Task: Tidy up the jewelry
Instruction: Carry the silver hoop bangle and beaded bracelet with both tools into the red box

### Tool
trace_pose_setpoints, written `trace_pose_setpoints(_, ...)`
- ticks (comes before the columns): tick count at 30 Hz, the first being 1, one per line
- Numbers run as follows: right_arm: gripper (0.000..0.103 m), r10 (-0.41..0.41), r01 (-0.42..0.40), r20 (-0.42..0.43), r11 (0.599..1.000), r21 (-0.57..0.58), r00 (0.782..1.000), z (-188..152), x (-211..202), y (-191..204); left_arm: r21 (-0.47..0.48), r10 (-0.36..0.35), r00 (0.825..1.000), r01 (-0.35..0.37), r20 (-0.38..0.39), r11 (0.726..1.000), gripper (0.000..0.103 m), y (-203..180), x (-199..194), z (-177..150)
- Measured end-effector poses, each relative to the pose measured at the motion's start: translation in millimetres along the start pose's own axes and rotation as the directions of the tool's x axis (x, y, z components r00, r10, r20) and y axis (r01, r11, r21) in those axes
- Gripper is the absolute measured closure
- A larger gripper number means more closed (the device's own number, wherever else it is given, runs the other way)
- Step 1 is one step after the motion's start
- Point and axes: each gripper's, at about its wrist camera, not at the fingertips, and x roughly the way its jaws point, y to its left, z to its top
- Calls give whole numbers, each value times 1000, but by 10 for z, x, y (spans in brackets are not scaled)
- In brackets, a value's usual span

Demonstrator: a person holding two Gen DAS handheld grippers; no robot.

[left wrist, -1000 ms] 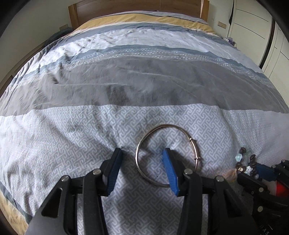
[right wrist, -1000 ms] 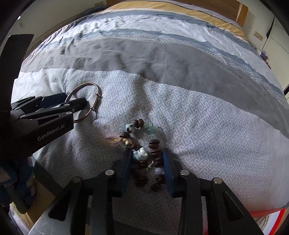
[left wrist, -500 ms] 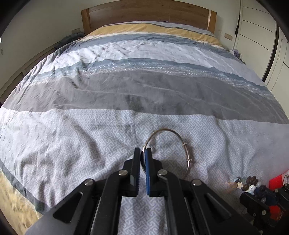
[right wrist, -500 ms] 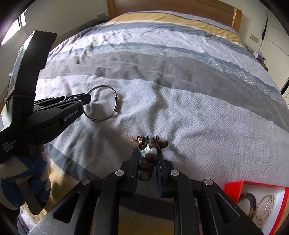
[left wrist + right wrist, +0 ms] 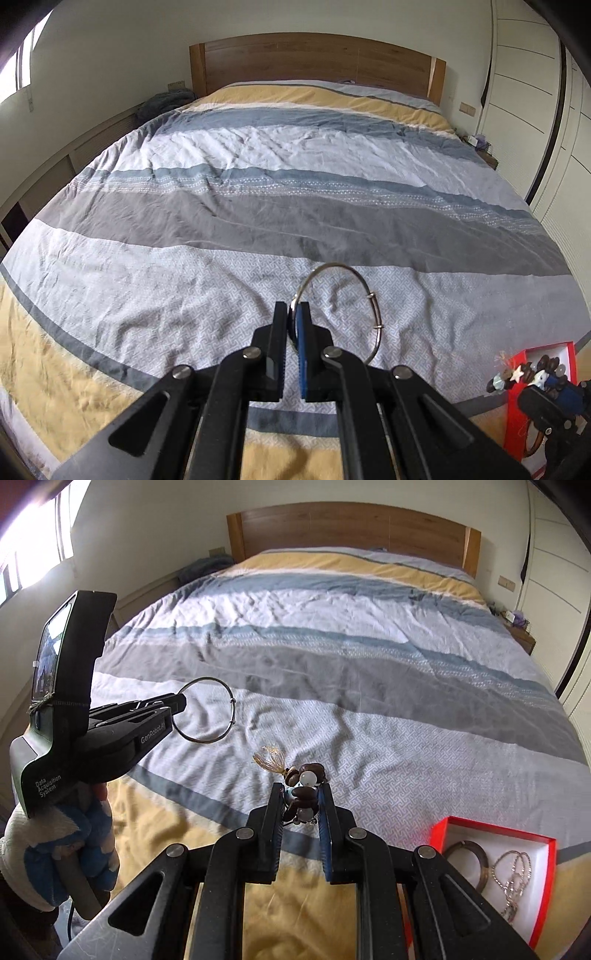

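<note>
My left gripper [image 5: 293, 314] is shut on a thin silver bangle [image 5: 364, 291] and holds it in the air above the bed; the bangle [image 5: 231, 705] and left gripper [image 5: 179, 703] also show in the right wrist view. My right gripper [image 5: 303, 801] is shut on a beaded bracelet [image 5: 304, 794] of brown and pale beads with a straw-coloured tassel [image 5: 271, 758], lifted off the bedspread. In the left wrist view the bracelet [image 5: 517, 374] hangs in front of the red box [image 5: 537, 347].
An open red box with white lining [image 5: 539, 864] lies at the bed's near right corner, holding a dark bangle [image 5: 467, 858] and a silver chain [image 5: 515, 878]. The striped bedspread [image 5: 332, 657] stretches to a wooden headboard [image 5: 354, 531]. White wardrobes [image 5: 524, 92] stand on the right.
Both grippers closed on their pieces and lifted them off the bedspread. Both have pulled back and up, bringing the red box into view.
</note>
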Motion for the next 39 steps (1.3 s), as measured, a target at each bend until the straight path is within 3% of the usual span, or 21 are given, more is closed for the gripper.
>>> trace_pose_setpoints(11,86,-17,15,101,1000,22,995,-89,-829,77,-24,-16,997,18,80,1000,99,165,-852,-87)
trace_pose_setpoints(19,86,-57,49,154,997,53,986,-275,-1351,-101,-8,-43,993,44,114,999,99,15,-1294,-229)
trace_pose_setpoints(27,86,-106,91,172,992,89,979,-516,-1713,-419,39,-104,989,100,109,994,99,-383,-1542,-356)
trace_pose_setpoints(39,86,-158,133,129,974,181,979,-931,-1667,-1132,148,-219,976,214,13,965,98,-1302,-1420,-718)
